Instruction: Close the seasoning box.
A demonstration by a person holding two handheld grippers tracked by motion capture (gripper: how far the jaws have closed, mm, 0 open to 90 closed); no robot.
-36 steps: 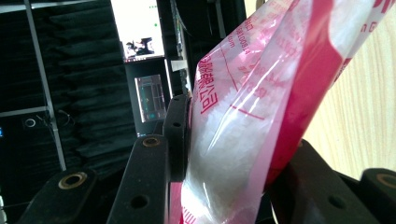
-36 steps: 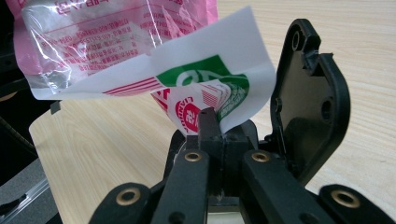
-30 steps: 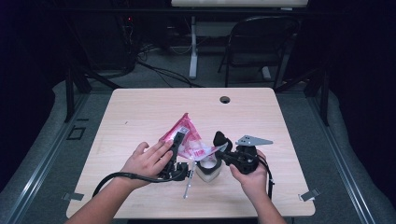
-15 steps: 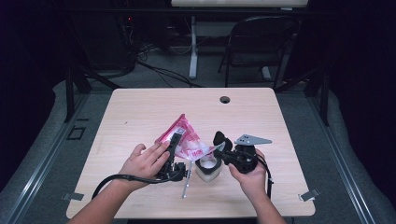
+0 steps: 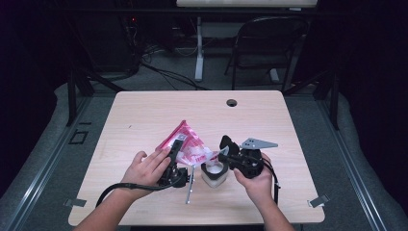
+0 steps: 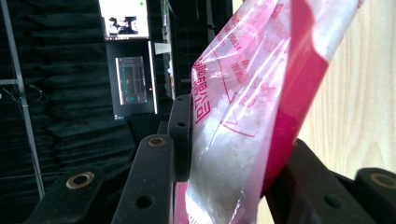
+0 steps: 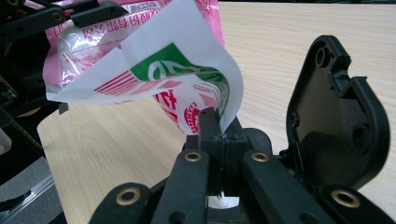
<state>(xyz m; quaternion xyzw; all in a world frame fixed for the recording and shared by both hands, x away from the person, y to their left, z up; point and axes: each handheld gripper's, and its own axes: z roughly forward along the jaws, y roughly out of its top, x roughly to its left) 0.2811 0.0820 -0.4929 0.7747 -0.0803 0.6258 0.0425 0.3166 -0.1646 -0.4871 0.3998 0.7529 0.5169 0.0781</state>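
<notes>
Wooden bench [image 5: 144,120], little changed across the last second. Pink-and-white bag of white grains [image 5: 185,144] held just above the bench's near middle, above a small white cup [image 5: 213,174] and beside a metal spoon [image 5: 189,185]. Left gripper [image 5: 174,153] clamped around the bag's body [image 6: 243,116], jaws just been closing further on it. Right gripper [image 5: 225,150] pinched fully shut on the bag's torn corner flap [image 7: 187,79], unmoved. Likely tightening the hold before pouring or tearing wider.

light: pale wooden surface [image 5: 144,120] evenly bright from overhead | surroundings: dark, nearly black | shadows: soft, short | glare: sheen on pink-and-clear plastic bag [image 6: 261,93] | blur: near black tool parts slightly soft
</notes>
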